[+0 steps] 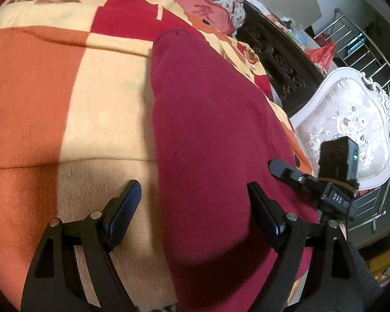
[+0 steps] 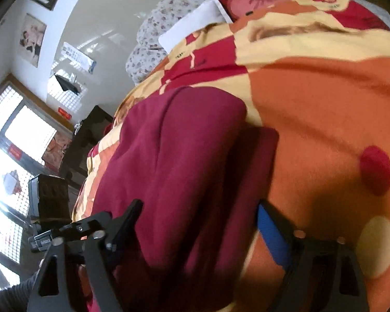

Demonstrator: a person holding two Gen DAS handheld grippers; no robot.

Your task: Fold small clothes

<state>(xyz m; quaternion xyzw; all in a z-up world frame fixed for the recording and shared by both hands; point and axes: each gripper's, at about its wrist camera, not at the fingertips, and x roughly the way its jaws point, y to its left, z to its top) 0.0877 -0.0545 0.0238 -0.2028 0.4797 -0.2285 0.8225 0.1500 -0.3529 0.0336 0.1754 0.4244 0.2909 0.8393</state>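
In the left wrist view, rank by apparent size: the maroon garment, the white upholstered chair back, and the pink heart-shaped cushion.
1. maroon garment, by far the largest
2. white upholstered chair back
3. pink heart-shaped cushion
The cushion lies farthest from the camera, so its true size against the chair back is unsure.

The folded garment [image 1: 208, 130] lies on the blanket [image 1: 65, 91]; pillows [image 1: 208, 13] sit beyond its far end. In the left wrist view a chair [image 1: 351, 130] stands right of the bed; the right gripper [image 1: 286, 174] sits at the garment's right edge.
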